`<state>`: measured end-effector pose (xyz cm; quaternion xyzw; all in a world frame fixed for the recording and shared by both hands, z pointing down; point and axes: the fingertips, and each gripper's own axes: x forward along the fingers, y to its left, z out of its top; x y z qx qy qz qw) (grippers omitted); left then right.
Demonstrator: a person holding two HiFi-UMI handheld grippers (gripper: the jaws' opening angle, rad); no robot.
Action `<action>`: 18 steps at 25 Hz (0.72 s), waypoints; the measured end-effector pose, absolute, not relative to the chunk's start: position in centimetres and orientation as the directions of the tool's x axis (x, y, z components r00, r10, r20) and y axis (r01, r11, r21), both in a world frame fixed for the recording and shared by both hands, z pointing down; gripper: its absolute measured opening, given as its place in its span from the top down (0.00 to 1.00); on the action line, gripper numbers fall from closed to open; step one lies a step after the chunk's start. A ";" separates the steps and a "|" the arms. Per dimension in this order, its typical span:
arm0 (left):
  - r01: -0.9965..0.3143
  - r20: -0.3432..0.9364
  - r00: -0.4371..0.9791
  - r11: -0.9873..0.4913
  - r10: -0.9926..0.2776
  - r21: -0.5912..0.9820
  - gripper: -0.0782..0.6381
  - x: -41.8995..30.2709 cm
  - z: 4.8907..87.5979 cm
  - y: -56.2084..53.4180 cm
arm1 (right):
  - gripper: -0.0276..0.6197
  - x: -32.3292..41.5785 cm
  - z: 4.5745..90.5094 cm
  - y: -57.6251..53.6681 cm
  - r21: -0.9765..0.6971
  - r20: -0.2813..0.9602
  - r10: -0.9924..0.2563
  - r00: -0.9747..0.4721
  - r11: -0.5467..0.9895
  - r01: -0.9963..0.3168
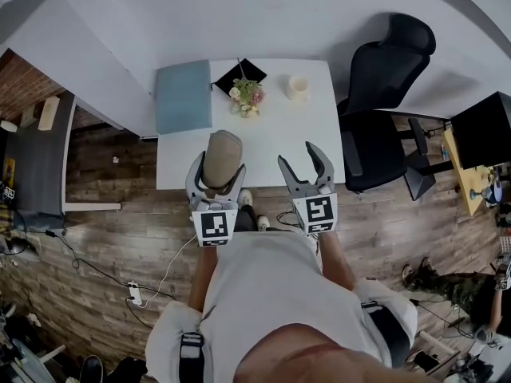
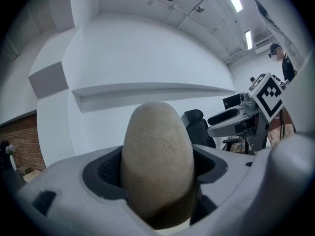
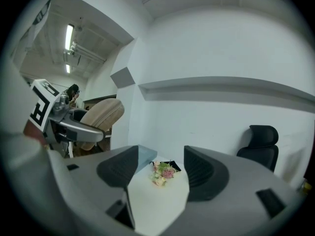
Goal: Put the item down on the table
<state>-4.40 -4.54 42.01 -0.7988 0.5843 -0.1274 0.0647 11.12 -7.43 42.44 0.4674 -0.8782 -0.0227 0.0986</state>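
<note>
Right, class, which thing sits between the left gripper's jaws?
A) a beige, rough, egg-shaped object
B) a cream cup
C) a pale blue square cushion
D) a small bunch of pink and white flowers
A: the left gripper view shows the beige, rough, egg-shaped object filling the gap between the jaws of the left gripper, pressed from both sides.
</note>
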 end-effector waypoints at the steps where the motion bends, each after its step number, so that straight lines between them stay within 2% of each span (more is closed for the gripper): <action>1: -0.916 0.125 0.290 -0.313 -0.949 -0.250 0.34 -4.4 41.9 -5.0 | 0.50 11.1 42.3 -7.9 0.135 0.151 -0.828 -0.540 0.559 -0.818; 18: -0.898 0.118 0.356 -0.375 -0.927 -0.231 0.34 -7.7 42.2 -14.0 | 0.51 7.8 42.3 -16.1 0.157 0.165 -0.862 -0.478 0.502 -0.850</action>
